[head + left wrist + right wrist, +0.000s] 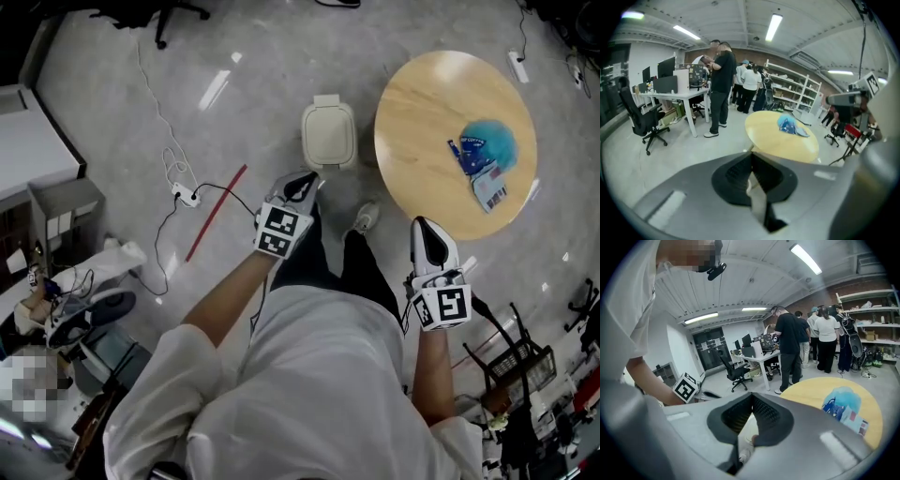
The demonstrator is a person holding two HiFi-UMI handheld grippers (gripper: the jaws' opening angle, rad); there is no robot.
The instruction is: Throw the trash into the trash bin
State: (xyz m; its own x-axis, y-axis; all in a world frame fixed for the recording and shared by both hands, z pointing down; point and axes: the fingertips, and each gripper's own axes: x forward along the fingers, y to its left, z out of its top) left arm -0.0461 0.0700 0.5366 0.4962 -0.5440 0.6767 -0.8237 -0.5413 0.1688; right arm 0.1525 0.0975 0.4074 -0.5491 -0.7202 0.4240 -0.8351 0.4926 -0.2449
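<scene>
On the round wooden table (412, 112) lies the trash (483, 159), a crumpled blue bag with flat wrappers, well apart from both grippers. Beside the table, on the floor (234, 122), stands the cream trash bin (329, 133), its lid down. The left gripper (307, 178) hangs near the bin, jaws pressed together on nothing. The right gripper (424, 227) is by the table's near edge, jaws likewise closed and empty

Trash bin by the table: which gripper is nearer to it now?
Left. The left gripper hangs just short of the trash bin; the right gripper is farther off, at the near edge of the round table.
</scene>
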